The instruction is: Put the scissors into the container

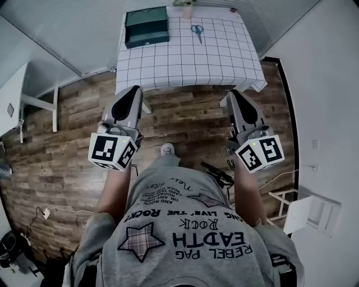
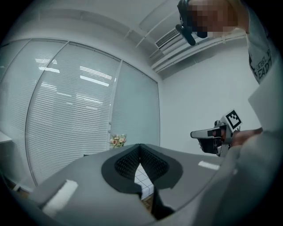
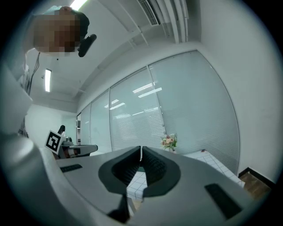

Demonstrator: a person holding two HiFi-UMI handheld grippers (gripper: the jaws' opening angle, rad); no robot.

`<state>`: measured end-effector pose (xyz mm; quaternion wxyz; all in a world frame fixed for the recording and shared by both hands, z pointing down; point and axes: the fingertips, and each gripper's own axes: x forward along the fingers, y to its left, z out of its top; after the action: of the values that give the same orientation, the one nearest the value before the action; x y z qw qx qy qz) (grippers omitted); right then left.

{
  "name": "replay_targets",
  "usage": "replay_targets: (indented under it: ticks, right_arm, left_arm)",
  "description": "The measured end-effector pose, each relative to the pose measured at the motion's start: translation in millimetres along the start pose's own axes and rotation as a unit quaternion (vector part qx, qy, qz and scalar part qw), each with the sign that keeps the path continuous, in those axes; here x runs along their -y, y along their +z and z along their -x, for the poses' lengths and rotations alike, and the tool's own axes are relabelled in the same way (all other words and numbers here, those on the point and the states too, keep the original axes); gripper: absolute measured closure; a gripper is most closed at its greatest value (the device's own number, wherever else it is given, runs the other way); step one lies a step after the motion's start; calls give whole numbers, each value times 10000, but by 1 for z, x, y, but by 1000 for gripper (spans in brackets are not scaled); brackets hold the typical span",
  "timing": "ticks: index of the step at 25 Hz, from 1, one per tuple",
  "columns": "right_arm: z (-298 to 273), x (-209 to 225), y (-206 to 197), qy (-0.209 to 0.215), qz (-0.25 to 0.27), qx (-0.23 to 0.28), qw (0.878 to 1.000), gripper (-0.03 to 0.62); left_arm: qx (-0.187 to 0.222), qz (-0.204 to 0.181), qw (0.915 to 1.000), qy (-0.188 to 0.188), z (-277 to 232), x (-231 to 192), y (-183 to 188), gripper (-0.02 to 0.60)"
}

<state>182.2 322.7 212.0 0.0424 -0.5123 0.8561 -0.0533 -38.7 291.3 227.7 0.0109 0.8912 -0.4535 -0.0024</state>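
Note:
Blue-handled scissors (image 1: 197, 29) lie on the far middle of a table with a white checked cloth (image 1: 185, 64). A dark green container (image 1: 146, 26) stands on the table's far left corner. Both grippers are held level over the wooden floor, short of the table's near edge and pointing toward it. My left gripper (image 1: 136, 88) is shut and empty; in the left gripper view its jaw tips meet (image 2: 140, 145). My right gripper (image 1: 231, 93) is also shut with nothing in it, tips together (image 3: 141, 148). Each gripper view shows the other gripper off to the side.
A small vase of flowers (image 1: 187, 7) stands at the table's far edge. A white desk (image 1: 22, 101) is at the left wall, a white frame (image 1: 291, 207) at the right. Cables (image 1: 219, 174) lie on the floor near the person's feet. Blinds cover the windows behind the table.

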Motion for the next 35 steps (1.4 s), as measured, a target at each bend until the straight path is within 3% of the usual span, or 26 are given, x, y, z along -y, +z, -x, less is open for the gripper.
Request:
replay_targets:
  ticks: [8,18,26,35]
  right_arm:
    - [-65,8,4,-160,0,77,9998,577]
    - [-98,10,-4,-231,-83,-39,9997,577]
    - [-133,17,-12,11,-121,-133,9998,577]
    - [-202,56,-5,343,-170,-57,9992,577]
  left_arm:
    - [57,34,9996,-273,-44,-54,1,572]
    - [-55,155,9994,-320,-61,-87,-11,572]
    - [-125,180,9996,-175,-73,-108,-21,572]
    - [-90,120,9998,159,-118,-143,-15,572]
